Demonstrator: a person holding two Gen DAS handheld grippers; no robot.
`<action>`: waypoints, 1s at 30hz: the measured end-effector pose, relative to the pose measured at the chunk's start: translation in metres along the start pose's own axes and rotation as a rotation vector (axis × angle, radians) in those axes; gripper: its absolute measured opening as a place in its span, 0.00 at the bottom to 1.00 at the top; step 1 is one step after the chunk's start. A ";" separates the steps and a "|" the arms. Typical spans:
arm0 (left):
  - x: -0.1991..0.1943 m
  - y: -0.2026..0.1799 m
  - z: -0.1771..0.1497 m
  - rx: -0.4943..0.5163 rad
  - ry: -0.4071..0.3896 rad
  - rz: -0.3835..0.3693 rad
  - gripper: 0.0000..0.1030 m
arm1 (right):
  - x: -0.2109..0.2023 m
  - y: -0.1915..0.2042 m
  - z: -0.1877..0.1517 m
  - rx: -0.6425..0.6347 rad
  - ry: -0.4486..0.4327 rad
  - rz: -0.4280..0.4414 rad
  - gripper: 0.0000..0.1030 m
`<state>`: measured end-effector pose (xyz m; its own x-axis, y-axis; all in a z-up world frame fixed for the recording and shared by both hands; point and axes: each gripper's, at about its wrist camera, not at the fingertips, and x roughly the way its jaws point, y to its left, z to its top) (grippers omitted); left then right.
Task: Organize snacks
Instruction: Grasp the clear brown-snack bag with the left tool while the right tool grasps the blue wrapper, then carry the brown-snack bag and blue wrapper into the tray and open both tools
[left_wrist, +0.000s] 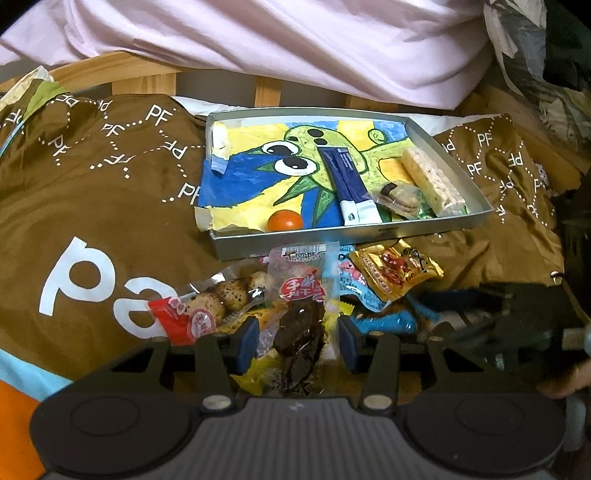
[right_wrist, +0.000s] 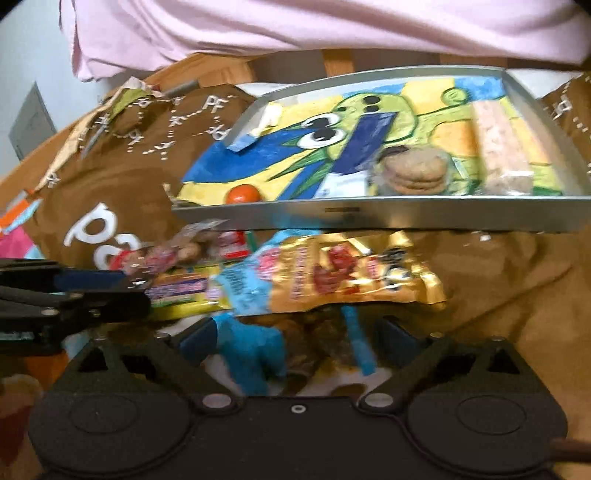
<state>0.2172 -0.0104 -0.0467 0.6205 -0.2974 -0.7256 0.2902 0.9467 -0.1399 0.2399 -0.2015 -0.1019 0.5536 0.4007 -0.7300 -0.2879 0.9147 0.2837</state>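
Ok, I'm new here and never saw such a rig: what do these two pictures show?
No robot: a person holds a two-finger gripper in each hand, each with a camera looking along its fingers. One picture is from the left gripper, one from the right gripper. On a brown cloth, snack packets lie before a metal tray holding an orange, blue sachets, cookies and a rice bar. The left gripper seems to pinch a dark meat packet; the right stands open, holding nothing.
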 end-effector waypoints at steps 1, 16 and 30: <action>0.000 0.000 0.000 -0.002 -0.003 0.000 0.48 | 0.001 0.004 -0.001 -0.017 0.008 0.005 0.95; -0.016 0.004 0.006 -0.029 -0.076 0.009 0.48 | -0.017 0.028 -0.011 -0.146 -0.067 -0.079 0.35; -0.035 0.014 0.016 -0.094 -0.214 0.044 0.49 | -0.078 0.065 -0.016 -0.313 -0.224 -0.171 0.27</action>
<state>0.2111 0.0116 -0.0125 0.7744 -0.2654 -0.5743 0.1962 0.9638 -0.1808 0.1656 -0.1740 -0.0369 0.7606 0.2776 -0.5869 -0.3815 0.9226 -0.0580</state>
